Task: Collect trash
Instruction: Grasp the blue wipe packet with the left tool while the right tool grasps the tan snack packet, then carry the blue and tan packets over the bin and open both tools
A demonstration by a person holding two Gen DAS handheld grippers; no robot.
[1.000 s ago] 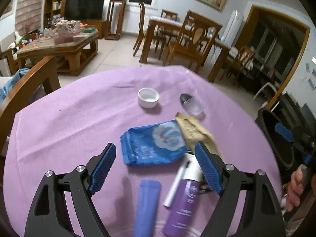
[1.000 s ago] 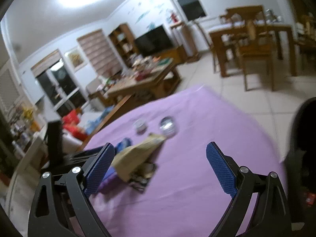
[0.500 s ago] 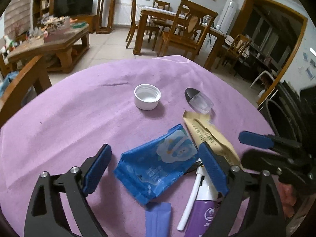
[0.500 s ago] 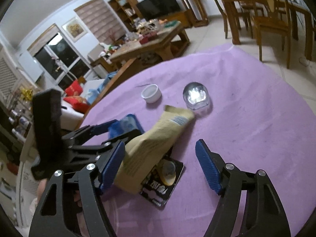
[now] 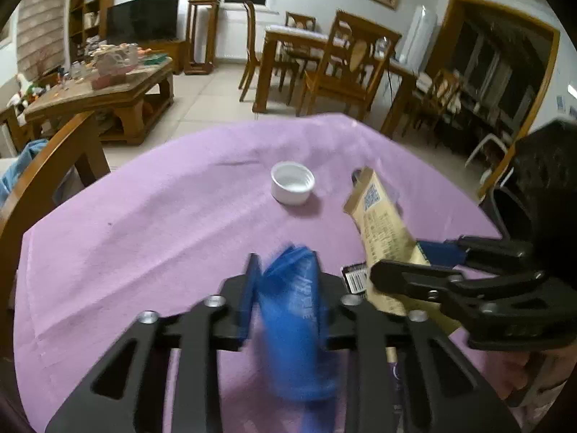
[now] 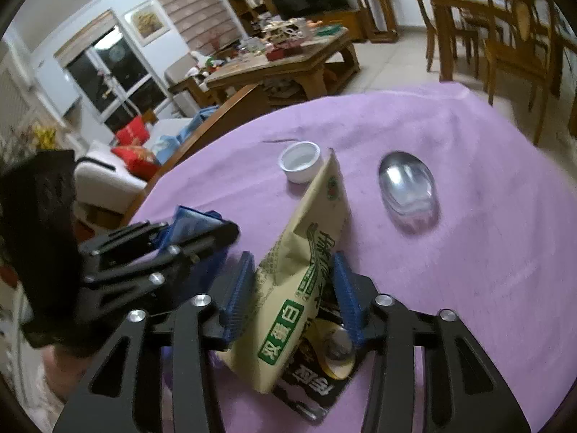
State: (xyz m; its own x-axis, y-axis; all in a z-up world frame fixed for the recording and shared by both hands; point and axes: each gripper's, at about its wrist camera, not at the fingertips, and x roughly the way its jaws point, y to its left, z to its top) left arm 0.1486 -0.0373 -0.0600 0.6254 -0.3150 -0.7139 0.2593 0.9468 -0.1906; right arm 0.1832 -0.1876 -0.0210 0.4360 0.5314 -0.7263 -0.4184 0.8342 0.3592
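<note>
Covering the round worktop (image 5: 151, 223) is a lilac cloth, with wooden chairs and a low table on the tiled floor behind it. Next in size come the 2 black tools. At the near edge, the left gripper (image 5: 285, 303) is closing its jaws on a blue packet (image 5: 295, 324), which stands crumpled and blurred between the blue pads and already looks pinched by them. Just to its right, the right gripper (image 6: 294, 296) is closing on a tan wrapper (image 6: 306, 252) printed with green characters; the wrapper rises tilted between the pads, its far tip pointing toward the white cap, and both pads appear to touch it. Under the wrapper's near end lies a flat black sachet (image 6: 313, 389) on the cloth. Farther out, well apart from both tools, a clear domed lid (image 6: 407, 191) rests on the cloth to the right, and a white bottle cap (image 5: 292, 182) sits open side up near the middle.
</note>
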